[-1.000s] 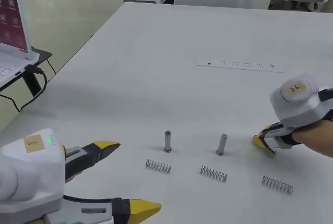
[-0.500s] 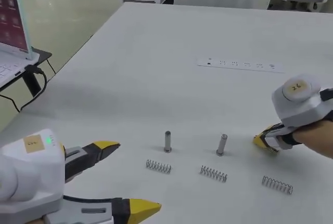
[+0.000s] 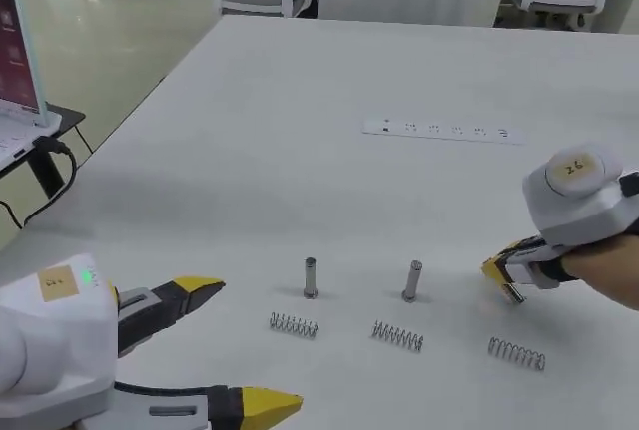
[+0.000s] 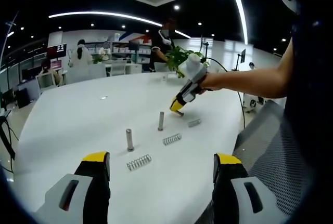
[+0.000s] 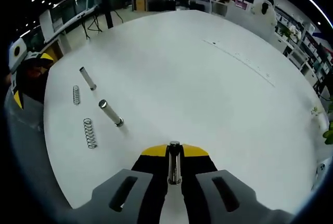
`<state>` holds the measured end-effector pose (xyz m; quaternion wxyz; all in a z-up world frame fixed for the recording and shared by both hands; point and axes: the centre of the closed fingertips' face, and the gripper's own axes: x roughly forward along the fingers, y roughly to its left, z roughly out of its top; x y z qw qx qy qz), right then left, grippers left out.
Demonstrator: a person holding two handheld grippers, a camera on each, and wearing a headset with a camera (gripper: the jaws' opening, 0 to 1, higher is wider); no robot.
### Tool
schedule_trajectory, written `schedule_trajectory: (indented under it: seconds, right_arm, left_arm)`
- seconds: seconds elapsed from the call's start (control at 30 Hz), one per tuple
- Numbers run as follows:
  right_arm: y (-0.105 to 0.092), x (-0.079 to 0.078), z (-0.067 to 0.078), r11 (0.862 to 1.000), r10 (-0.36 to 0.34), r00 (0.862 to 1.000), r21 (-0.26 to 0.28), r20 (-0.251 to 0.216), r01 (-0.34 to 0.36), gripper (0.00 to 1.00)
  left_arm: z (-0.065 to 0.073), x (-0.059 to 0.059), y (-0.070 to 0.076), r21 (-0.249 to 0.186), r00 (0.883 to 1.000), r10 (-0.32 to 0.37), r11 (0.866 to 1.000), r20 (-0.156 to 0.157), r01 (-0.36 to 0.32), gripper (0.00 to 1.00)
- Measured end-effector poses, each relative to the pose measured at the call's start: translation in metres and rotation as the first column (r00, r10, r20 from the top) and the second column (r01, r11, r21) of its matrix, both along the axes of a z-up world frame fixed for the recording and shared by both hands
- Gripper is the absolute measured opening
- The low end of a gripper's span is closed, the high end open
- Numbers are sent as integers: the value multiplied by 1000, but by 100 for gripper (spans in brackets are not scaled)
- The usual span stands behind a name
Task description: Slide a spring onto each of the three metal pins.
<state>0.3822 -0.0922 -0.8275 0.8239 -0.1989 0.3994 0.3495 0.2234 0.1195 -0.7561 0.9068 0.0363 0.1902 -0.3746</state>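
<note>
The right claw (image 5: 174,154) is closed on a short metal pin (image 5: 174,164). The pin sits in the narrow gap between the yellow tips, with its round end sticking out past them. From where I stand the claw leans down toward the white table (image 3: 329,151). The pin's free end is low over the surface, though I can't tell whether it touches.

Just to the left of that claw, two more pins stand upright side by side: the middle pin (image 3: 411,280) and the left pin (image 3: 310,277). A spring lies flat on the near side of each, the middle spring (image 3: 397,336) and the left spring (image 3: 293,325). A third, the right spring (image 3: 516,354), lies just in front of the right claw. All three are bare of pins, so nothing has been threaded yet.

The left claw (image 3: 250,345) hangs at the near-left corner with its jaws spread wide and nothing between them, well apart from the parts. A power strip (image 3: 442,131) lies farther back on the table.

I'd say this is the very start: the third pin is being handled while the springs wait. Next, that pin must either be stood in line with the other two or kept steady in the grip. Then the open claw needs to pinch a spring near one end, line its bore up with a pin's top, and slide it down without knocking the pin over.
</note>
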Motion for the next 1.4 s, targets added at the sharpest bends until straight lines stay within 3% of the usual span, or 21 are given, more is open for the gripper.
schedule_trajectory:
  seconds: [0.77,1.4]
  right_arm:
    - [-6,-19,15,999,-24,999,25,38,23,5]
    - [-9,-24,16,998,-38,998,45,43,36,5]
  left_arm:
    - [8,-3,-2,11,999,-19,1000,26,19,78]
    - [10,-7,-4,10,999,-31,999,36,31,77]
